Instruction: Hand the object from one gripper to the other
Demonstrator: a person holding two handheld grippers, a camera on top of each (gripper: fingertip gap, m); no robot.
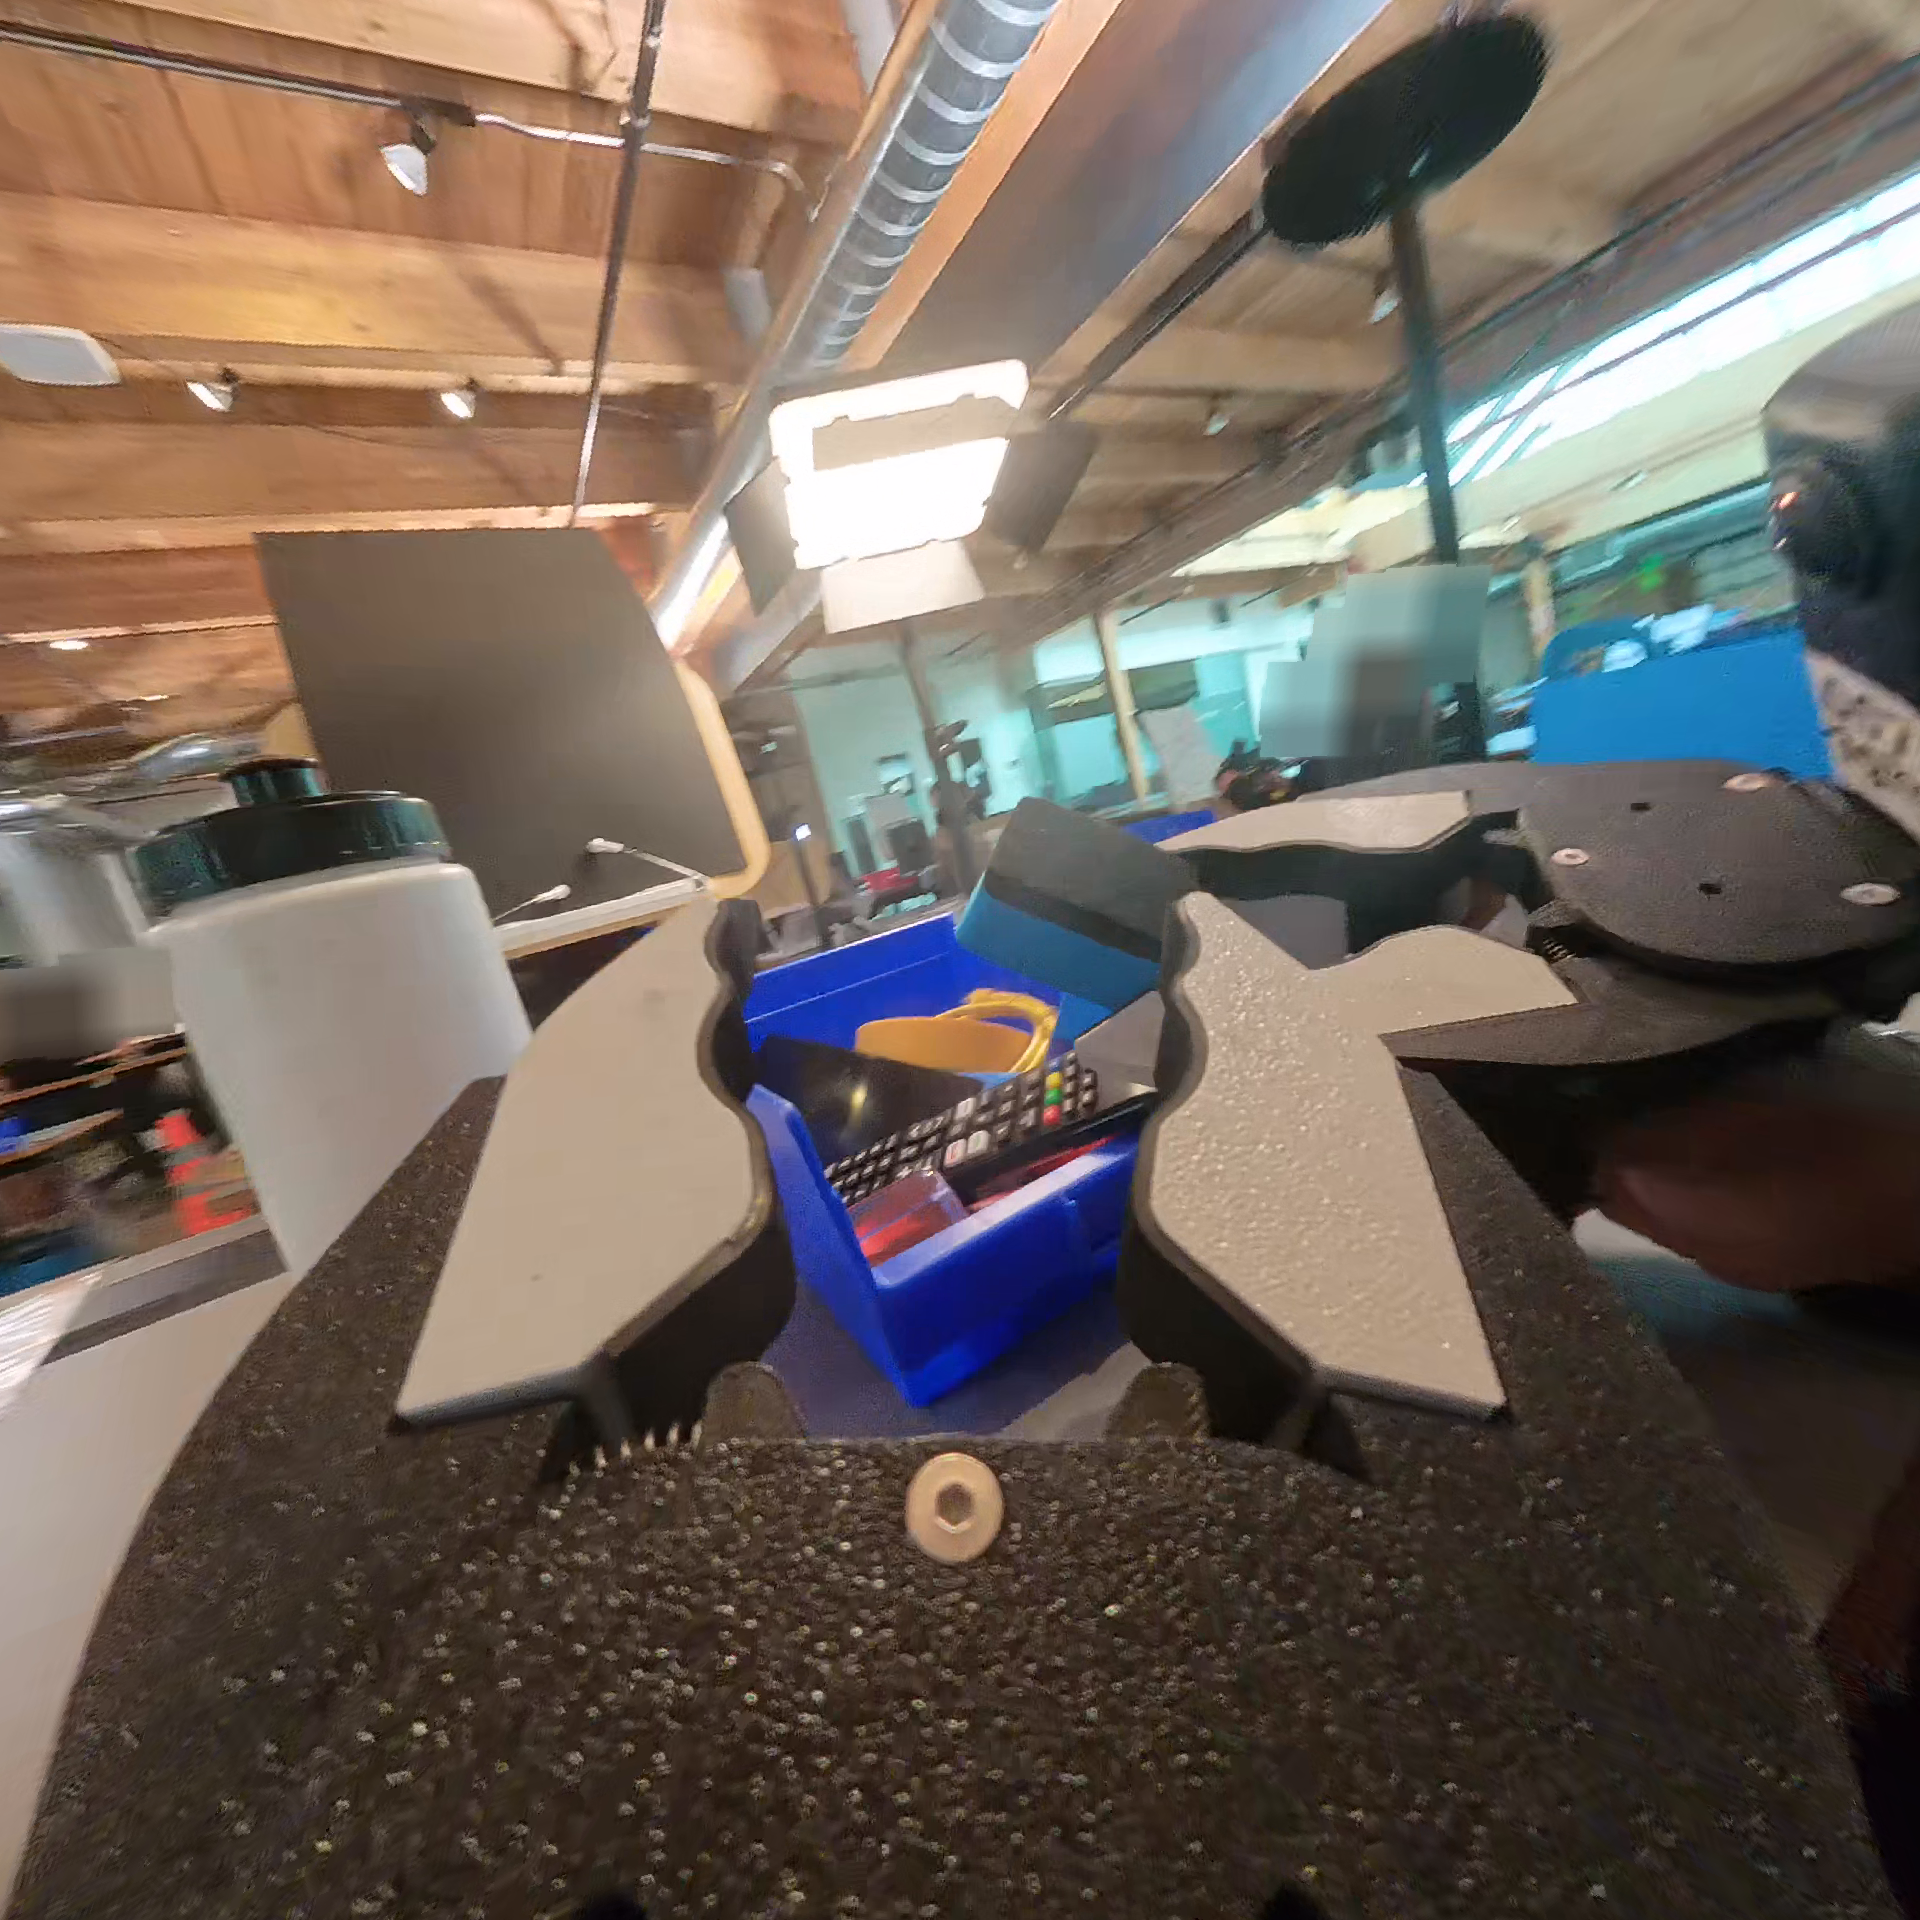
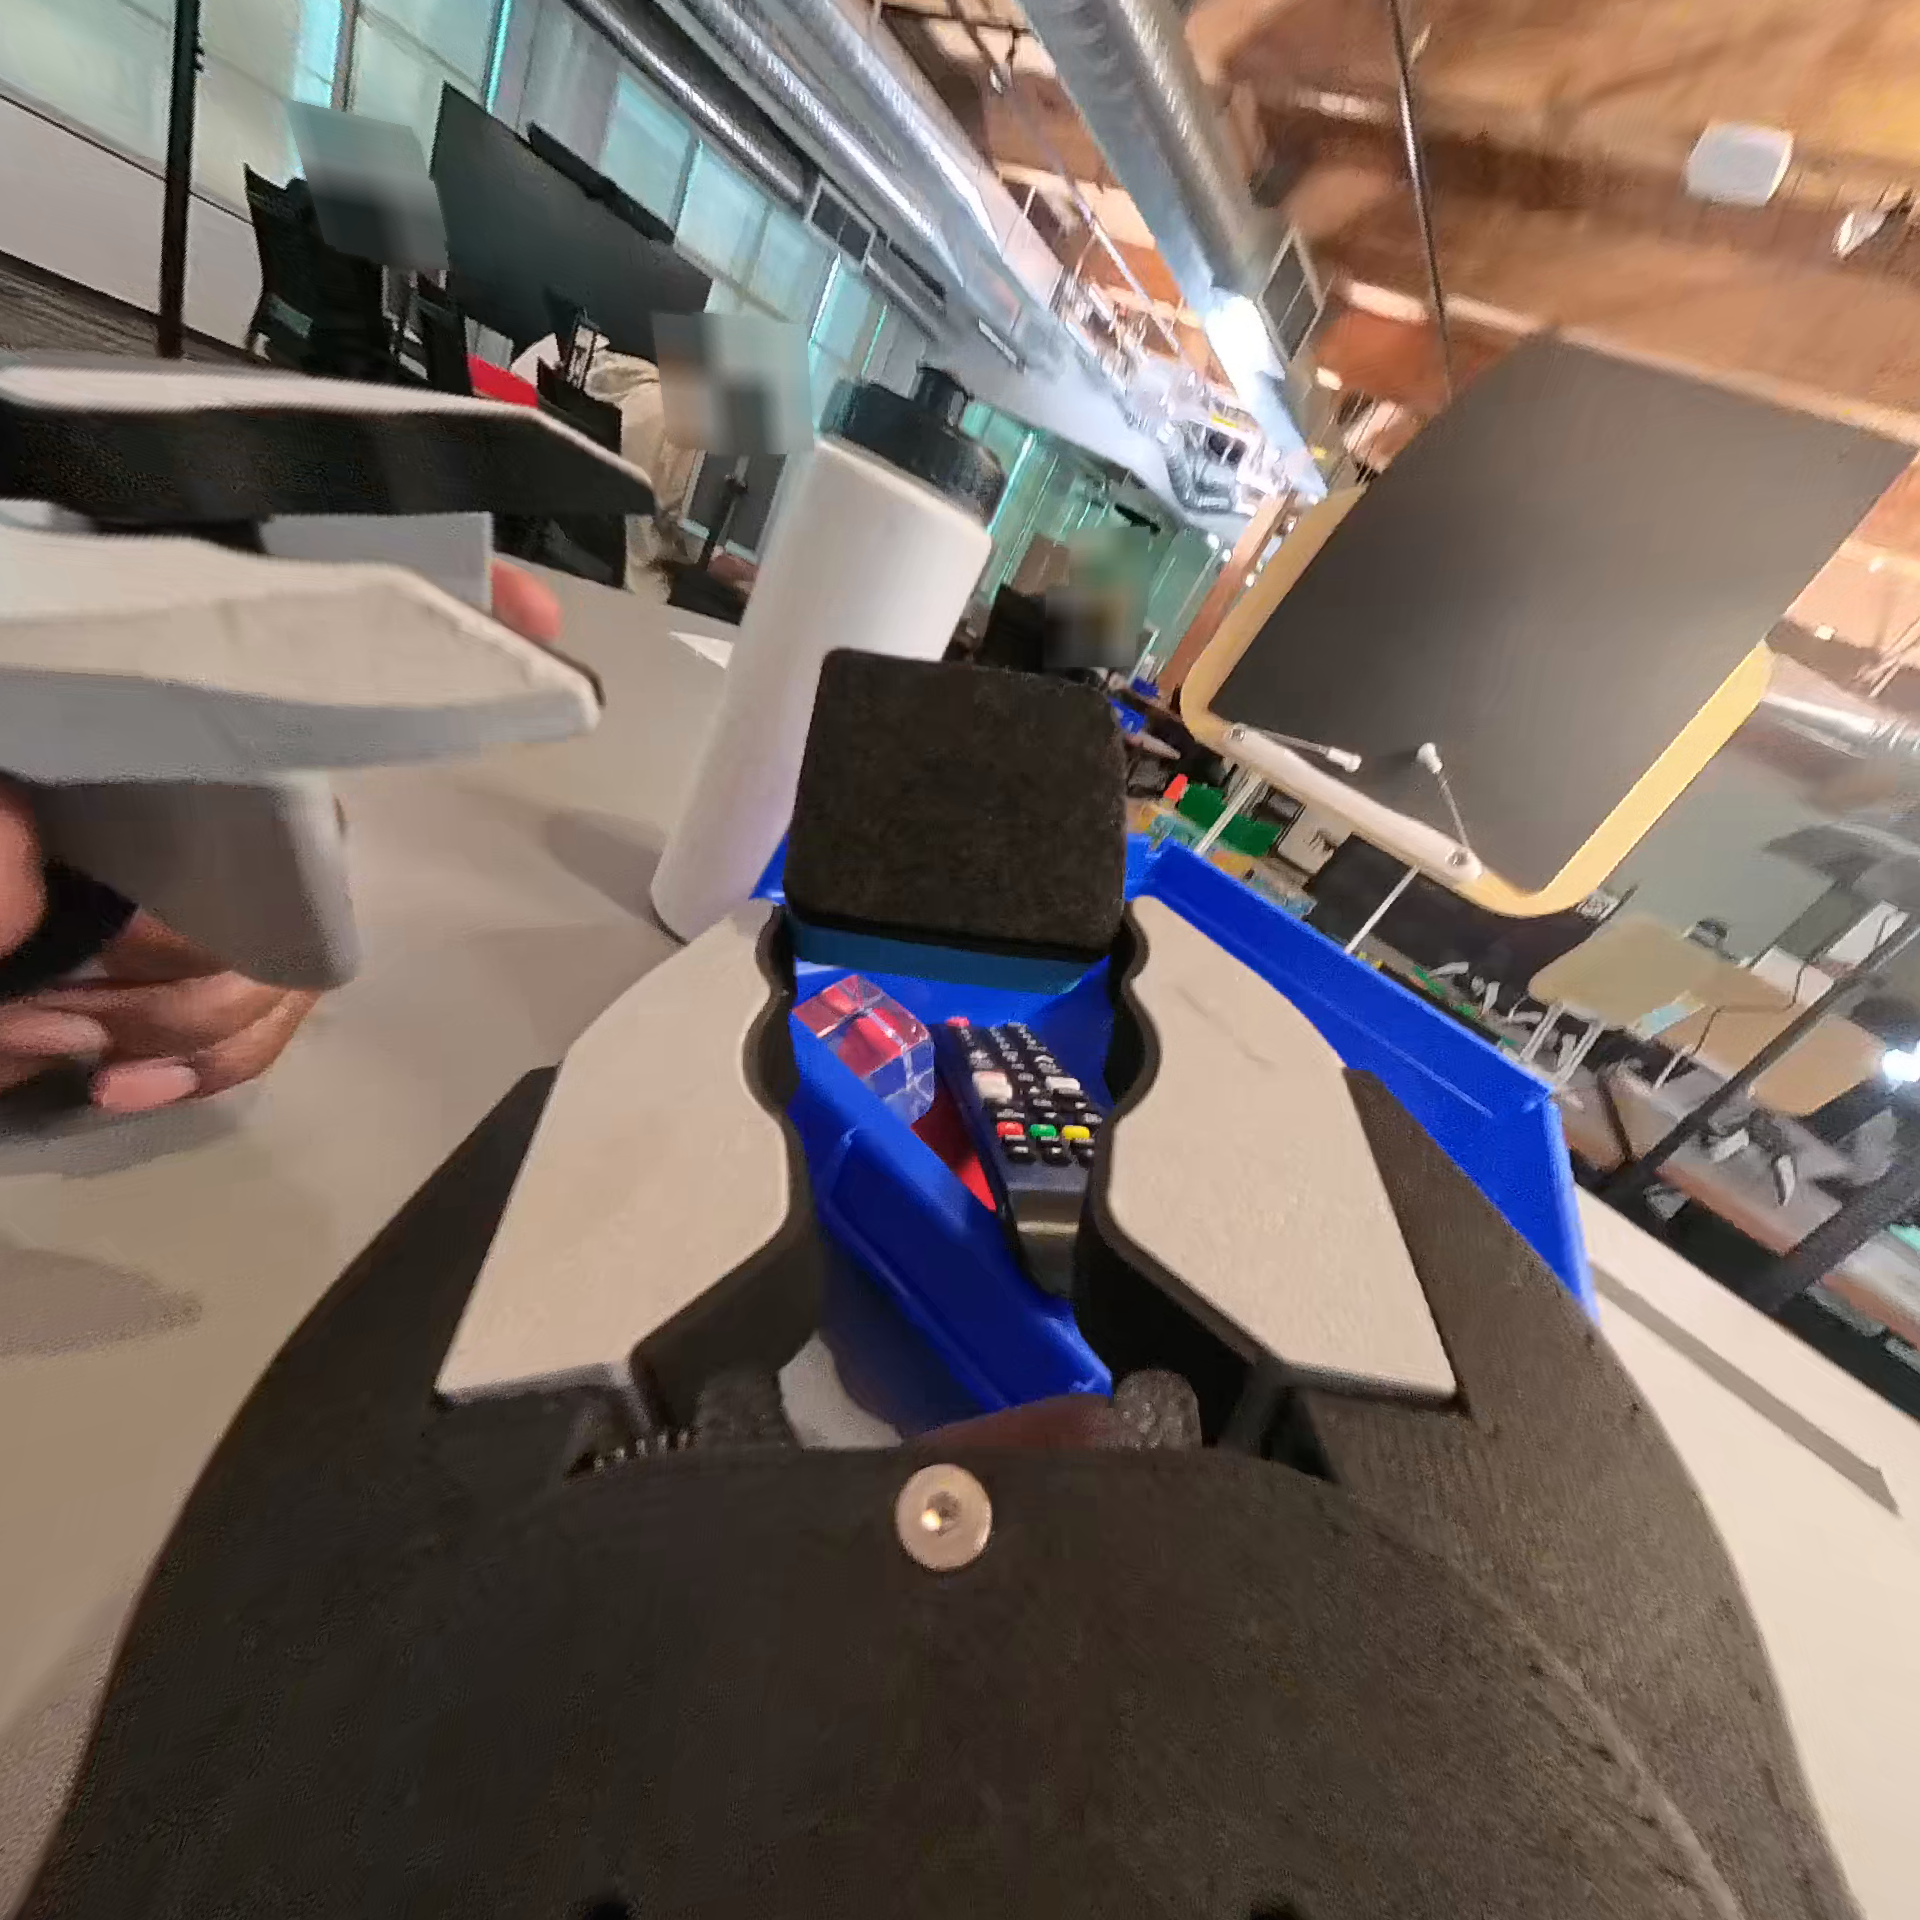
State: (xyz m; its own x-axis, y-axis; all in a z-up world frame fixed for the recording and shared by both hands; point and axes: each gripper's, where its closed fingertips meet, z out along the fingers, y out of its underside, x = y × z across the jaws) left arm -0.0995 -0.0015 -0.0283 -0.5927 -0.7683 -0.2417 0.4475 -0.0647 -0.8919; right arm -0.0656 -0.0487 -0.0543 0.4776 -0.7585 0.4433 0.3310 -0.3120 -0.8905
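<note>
right claw (image 2: pixel 948 940) grasps the eraser (image 2: pixel 956 805) — its lower edge hidden; left claw (image 1: pixel 940 987) spread, empty.

My count of what's here

Two grippers: my left gripper (image 1: pixel 940 971), my right gripper (image 2: pixel 945 961); one eraser (image 2: pixel 951 821), one bin (image 2: pixel 1351 997), one remote (image 2: pixel 1034 1101), one bottle (image 2: pixel 831 675).

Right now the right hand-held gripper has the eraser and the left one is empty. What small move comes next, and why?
Probably bring the open left hand-held gripper up and to its right, toward the whiteboard eraser. The right hand-held gripper clamps only the eraser's near end above the blue bin, so the far end sticks out free to grip. In the left wrist view the eraser sits up and to the right of the gap between the left jaws.
</note>
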